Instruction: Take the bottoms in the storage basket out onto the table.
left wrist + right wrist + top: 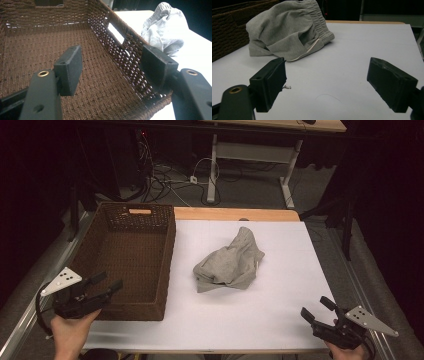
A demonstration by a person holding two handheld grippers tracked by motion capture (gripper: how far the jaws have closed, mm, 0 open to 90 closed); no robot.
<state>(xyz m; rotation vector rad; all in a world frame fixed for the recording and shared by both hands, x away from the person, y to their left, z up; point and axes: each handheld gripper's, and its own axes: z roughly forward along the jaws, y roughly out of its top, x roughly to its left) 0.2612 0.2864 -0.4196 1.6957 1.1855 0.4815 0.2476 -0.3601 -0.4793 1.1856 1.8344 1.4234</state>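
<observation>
Looking down on a white table [260,320], going left to right: the left gripper [107,281] hovers over the near left corner of a brown woven basket [167,265], jaws spread and pinching nothing (its own view looks into the bare basket, one jaw over its right wall); next, in the middle of the table, just right of the basket and apart from it, lies a crumpled grey garment [231,262], with an elastic waistband; at the near right edge, the right gripper [316,309] rests well short of the garment, jaws spread wide, empty. Judging by this, nothing is packed yet; picking up the garment and putting it in the basket remain.
</observation>
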